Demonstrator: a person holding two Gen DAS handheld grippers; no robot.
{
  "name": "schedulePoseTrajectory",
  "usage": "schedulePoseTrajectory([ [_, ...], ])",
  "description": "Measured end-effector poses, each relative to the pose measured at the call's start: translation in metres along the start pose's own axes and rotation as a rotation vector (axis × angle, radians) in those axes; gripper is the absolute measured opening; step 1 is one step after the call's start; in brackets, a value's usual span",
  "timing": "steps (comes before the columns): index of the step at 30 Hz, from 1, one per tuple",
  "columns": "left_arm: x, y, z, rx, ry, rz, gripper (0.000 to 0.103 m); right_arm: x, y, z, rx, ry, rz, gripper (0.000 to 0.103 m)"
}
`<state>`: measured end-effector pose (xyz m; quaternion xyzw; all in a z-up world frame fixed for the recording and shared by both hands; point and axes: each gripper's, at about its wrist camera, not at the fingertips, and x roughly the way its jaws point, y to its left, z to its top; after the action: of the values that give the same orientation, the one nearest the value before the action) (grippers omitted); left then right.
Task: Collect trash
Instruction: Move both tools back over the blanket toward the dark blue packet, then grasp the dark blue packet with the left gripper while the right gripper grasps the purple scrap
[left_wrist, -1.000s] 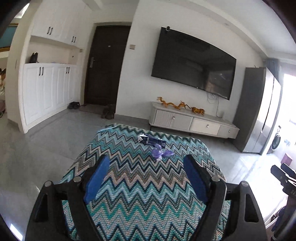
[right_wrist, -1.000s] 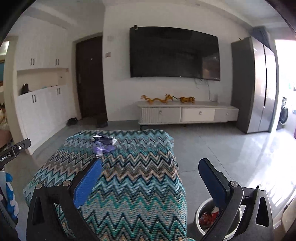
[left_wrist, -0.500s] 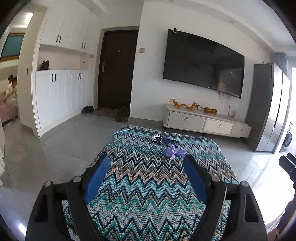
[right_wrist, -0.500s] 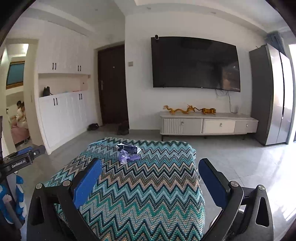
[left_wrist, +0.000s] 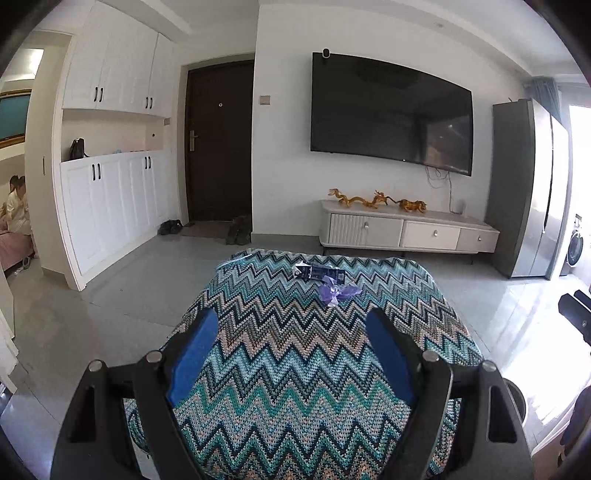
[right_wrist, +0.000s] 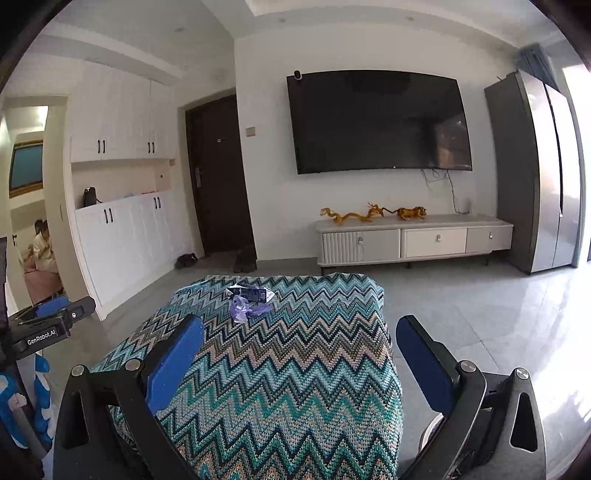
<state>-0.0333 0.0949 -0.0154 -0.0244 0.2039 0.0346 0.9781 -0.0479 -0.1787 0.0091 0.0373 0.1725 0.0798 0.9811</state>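
A crumpled purple wrapper (left_wrist: 337, 291) and a dark flattened carton (left_wrist: 320, 272) lie at the far end of a zigzag-patterned cloth surface (left_wrist: 295, 369). Both show in the right wrist view too: wrapper (right_wrist: 246, 309), carton (right_wrist: 251, 293). My left gripper (left_wrist: 291, 332) is open and empty, held above the near part of the cloth, well short of the trash. My right gripper (right_wrist: 300, 341) is open and empty over the cloth's near right edge (right_wrist: 388, 350). The left gripper also shows at the left edge of the right wrist view (right_wrist: 48, 325).
A bin rim (right_wrist: 430, 428) shows on the floor behind my right finger, also in the left wrist view (left_wrist: 517, 398). A TV console (left_wrist: 406, 232), dark door (left_wrist: 219, 144), white cabinets (left_wrist: 110, 199) and grey fridge (left_wrist: 528, 192) line the walls. People sit at far left (left_wrist: 16, 203).
Both cameras have tilted up and pulled back: the cloth surface and trash sit lower in view, more wall and ceiling show, and the bin has mostly dropped out of the right view. Both grippers stayed open.
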Motion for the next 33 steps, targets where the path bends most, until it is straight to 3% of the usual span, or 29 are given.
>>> schedulePoseTrajectory([
  [7, 0.007, 0.012, 0.001, -0.004, 0.021, -0.008, 0.082, 0.004, 0.011, 0.008, -0.013, 0.020, 0.013, 0.102],
  [14, 0.048, 0.031, 0.000, -0.006, 0.096, -0.015, 0.082, 0.045, 0.023, 0.016, -0.031, 0.085, 0.046, 0.102],
  [24, 0.175, 0.057, 0.019, -0.045, 0.257, -0.135, 0.082, 0.157, 0.039, 0.009, -0.046, 0.237, 0.119, 0.102],
  [33, 0.299, 0.053, 0.044, -0.035, 0.335, -0.251, 0.082, 0.266, 0.055, -0.001, -0.106, 0.335, 0.211, 0.101],
])
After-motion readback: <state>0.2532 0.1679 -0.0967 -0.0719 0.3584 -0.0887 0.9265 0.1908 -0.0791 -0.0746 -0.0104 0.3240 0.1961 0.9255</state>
